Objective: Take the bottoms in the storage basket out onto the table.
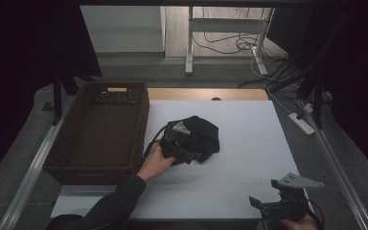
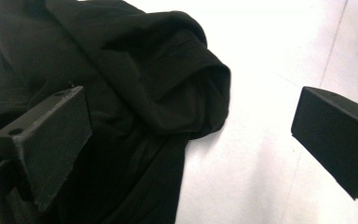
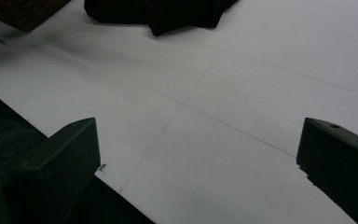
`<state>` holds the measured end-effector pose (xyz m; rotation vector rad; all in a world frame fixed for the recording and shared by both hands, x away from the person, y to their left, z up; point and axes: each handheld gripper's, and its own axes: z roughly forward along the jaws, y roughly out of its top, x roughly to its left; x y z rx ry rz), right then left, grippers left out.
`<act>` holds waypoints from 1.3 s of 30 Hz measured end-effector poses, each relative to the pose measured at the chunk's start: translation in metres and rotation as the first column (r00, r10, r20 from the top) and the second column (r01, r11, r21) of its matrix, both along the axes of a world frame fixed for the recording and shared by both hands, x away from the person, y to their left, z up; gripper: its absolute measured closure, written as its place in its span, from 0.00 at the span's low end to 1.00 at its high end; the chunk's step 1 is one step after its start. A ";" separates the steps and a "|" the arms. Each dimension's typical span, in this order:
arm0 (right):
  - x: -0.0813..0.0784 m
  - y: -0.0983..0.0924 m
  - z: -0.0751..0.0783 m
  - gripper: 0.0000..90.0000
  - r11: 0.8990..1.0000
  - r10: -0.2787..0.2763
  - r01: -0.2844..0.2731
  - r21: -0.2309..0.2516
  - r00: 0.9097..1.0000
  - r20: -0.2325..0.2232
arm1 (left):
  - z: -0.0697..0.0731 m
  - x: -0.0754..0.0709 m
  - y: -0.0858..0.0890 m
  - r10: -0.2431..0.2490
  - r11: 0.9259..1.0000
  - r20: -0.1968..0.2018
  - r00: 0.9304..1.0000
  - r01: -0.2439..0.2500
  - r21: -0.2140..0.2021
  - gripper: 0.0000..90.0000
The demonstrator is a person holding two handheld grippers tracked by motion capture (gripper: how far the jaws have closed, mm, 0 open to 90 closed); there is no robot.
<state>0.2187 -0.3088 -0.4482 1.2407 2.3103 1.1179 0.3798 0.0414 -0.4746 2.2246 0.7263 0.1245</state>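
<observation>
Black garment (image 1: 201,134) lies crumpled mid-table, just beside the wicker basket (image 1: 100,139). Left tool (image 1: 175,143) over it, jaws wide, nothing held. Right tool (image 1: 280,203) wide at the near right corner. Cloth judged soft, light, limp; pinch a raised fold

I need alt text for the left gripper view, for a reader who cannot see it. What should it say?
A crumpled black garment lies on a white table. The left tongs are open: one black jaw is over the cloth, the other over bare table beside it, with nothing held between them.
</observation>
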 end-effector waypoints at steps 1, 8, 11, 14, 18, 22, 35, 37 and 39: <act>0.000 0.000 0.000 0.00 1.000 0.001 -0.001 0.000 1.000 0.000 | 0.001 -0.001 0.000 -0.001 1.000 0.006 1.000 0.001 -0.003 0.00; 0.000 0.000 0.000 0.00 1.000 0.001 -0.001 0.002 1.000 0.002 | 0.003 -0.007 -0.004 -0.023 1.000 0.007 1.000 0.022 0.011 0.00; 0.000 0.000 0.000 0.00 1.000 0.002 -0.002 0.002 1.000 0.002 | 0.004 -0.010 -0.005 -0.029 0.999 0.008 1.000 0.029 0.017 0.00; 0.000 -0.001 0.000 0.00 1.000 0.001 -0.001 0.003 1.000 0.003 | 0.004 -0.013 -0.003 -0.034 0.999 0.005 0.999 0.034 0.015 0.00; 0.000 -0.001 0.000 0.00 1.000 0.002 -0.002 0.003 1.000 0.003 | 0.005 -0.016 0.001 -0.034 0.999 -0.004 0.999 0.034 0.005 0.00; 0.000 0.000 0.000 0.00 1.000 0.002 -0.002 0.003 1.000 0.004 | 0.005 -0.019 0.005 -0.035 0.999 -0.012 0.999 0.035 0.003 0.00; -0.001 -0.001 0.000 0.00 1.000 0.001 -0.001 0.006 1.000 0.009 | 0.006 -0.033 0.010 -0.025 0.999 -0.040 0.999 0.024 -0.021 0.00; -0.001 -0.001 0.001 0.00 1.000 0.002 -0.002 0.006 1.000 0.010 | 0.007 -0.036 0.010 -0.025 0.999 -0.042 0.999 0.024 -0.024 0.00; -0.001 -0.001 0.001 0.00 1.000 0.003 -0.003 0.006 1.000 0.011 | 0.007 -0.039 0.010 -0.026 0.999 -0.041 0.999 0.025 -0.024 0.00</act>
